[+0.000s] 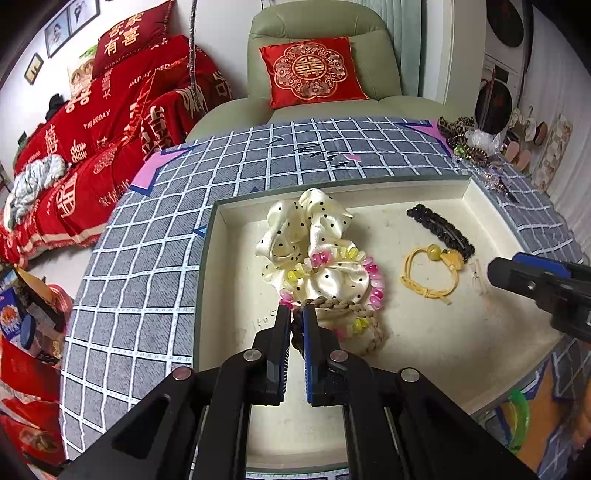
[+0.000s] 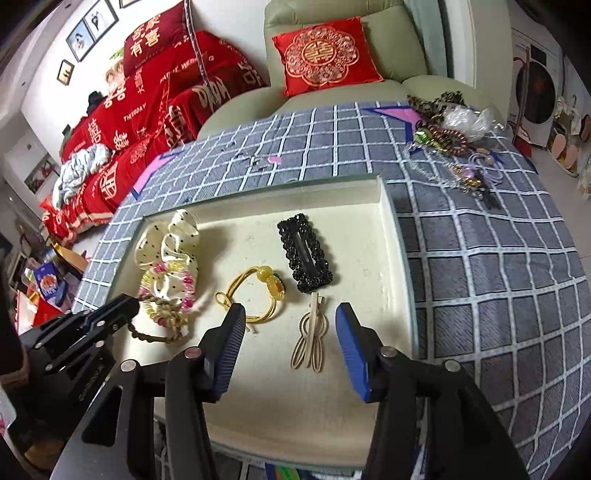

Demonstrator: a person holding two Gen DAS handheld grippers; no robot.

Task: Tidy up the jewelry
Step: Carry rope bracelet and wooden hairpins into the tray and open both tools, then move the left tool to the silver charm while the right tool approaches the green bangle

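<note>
Risk of snagging: left gripper point(image 1: 294, 317) clenched on braided cord point(image 1: 343, 305) in tray point(image 1: 469, 192), lying across bead bracelet point(image 1: 373, 277); could drag it along. Right gripper point(image 2: 290, 325) released, astride beige clip point(image 2: 311, 332).

A pale green armchair point(image 1: 321, 22) stands behind the tabletop point(image 2: 480, 258), which is covered by a grey cloth with a white grid, and a red embroidered cushion point(image 1: 310, 70) leans on its seat. To the left, a sofa draped in red throws point(image 1: 110, 122) holds a crumpled grey-white cloth point(image 1: 33, 181), with framed pictures point(image 2: 92, 22) on the wall above.
</note>
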